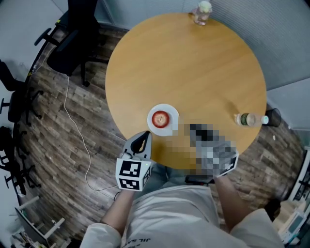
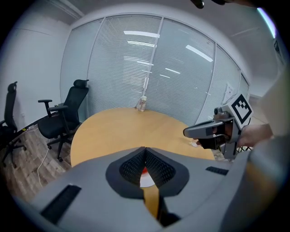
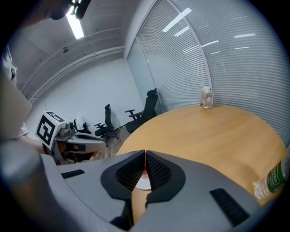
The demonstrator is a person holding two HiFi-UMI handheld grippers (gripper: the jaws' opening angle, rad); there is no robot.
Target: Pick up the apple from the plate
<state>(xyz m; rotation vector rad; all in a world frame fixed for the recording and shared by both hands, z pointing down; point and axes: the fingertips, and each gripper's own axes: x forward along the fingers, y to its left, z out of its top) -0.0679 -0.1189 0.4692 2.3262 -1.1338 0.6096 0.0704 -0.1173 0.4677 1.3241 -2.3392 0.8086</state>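
Note:
A red apple (image 1: 161,118) sits on a small white plate (image 1: 169,129) near the front edge of the round wooden table (image 1: 193,63). My left gripper (image 1: 147,135) hovers just in front and left of the plate, shut and empty, tips aimed at it. To the plate's right is my right gripper (image 1: 196,130), partly behind a mosaic patch. In the left gripper view the shut gripper (image 2: 145,149) hides all but a sliver of apple (image 2: 143,171) and plate (image 2: 147,181). The right gripper (image 3: 145,153) is shut too, with a sliver of the plate (image 3: 143,184) below its tips.
A plastic bottle (image 1: 251,119) lies at the table's right edge. A small glass jar (image 1: 201,12) stands at the far edge. Black office chairs (image 1: 72,43) and a white cable (image 1: 77,131) are on the wood floor to the left.

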